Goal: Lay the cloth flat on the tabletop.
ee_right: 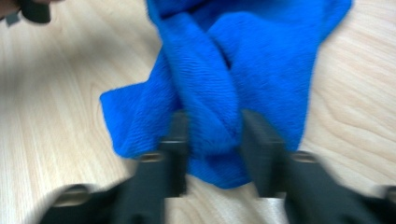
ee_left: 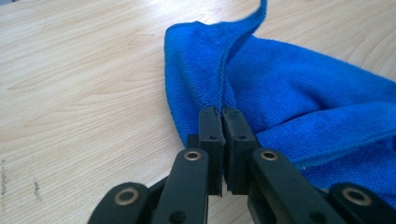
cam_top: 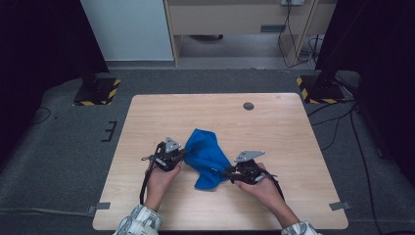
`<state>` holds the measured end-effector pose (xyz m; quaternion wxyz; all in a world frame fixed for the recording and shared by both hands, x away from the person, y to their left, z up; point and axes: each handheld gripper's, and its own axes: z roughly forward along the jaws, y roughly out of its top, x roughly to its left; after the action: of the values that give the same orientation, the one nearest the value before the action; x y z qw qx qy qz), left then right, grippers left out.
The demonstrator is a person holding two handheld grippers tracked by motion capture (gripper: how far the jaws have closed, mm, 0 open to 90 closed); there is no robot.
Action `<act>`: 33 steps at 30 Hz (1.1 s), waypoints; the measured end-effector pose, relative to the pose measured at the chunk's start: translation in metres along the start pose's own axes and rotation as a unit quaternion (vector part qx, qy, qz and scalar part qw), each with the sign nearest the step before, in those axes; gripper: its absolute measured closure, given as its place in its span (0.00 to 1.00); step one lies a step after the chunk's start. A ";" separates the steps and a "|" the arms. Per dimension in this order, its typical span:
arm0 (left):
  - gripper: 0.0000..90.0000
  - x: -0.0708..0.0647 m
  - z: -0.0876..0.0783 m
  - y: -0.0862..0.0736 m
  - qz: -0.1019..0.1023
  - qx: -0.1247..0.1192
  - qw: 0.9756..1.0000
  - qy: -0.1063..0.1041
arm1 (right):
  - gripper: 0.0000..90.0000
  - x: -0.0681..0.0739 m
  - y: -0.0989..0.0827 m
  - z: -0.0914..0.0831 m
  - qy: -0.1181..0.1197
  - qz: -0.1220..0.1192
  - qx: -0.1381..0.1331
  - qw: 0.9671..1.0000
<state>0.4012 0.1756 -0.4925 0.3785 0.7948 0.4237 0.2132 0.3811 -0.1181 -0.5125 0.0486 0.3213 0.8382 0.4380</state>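
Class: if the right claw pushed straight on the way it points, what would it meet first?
The blue cloth: a bunched fold already lies between the right claw and its parted jaws, so it would press deeper into that.

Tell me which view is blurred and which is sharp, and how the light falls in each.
Right gripper view: motion-smeared, the tool and blue cloth soft-edged. Left gripper view: crisp, the cloth's weave and the wood grain of the table clear under even light. High view: table brightly lit, dark surroundings at both sides, soft shadows beneath the cloth.
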 end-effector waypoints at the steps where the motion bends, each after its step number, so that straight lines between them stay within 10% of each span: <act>1: 0.96 0.001 -0.001 0.000 -0.003 -0.003 1.000 0.001 | 0.60 -0.001 0.001 -0.001 -0.003 0.005 -0.004 1.000; 10: 0.95 0.015 -0.002 -0.006 -0.013 0.005 1.000 0.015 | 0.49 -0.013 0.009 -0.023 -0.013 0.019 -0.057 0.998; 17: 0.95 0.018 0.001 -0.009 -0.014 0.013 1.000 0.016 | 0.74 -0.025 0.013 -0.025 -0.049 0.020 -0.057 0.997; 23: 0.94 0.018 0.002 -0.010 -0.015 0.013 1.000 0.016 | 0.71 -0.040 0.021 -0.001 -0.074 0.029 -0.027 0.996; 33: 0.94 0.015 0.004 -0.011 -0.011 0.016 1.000 0.010 | 0.61 -0.044 0.043 0.047 -0.050 0.049 0.003 0.998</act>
<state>0.4066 0.1903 -0.5030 0.3638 0.7939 0.4395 0.2101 0.4539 -0.0931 -0.5175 0.0680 0.3836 0.8193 0.4206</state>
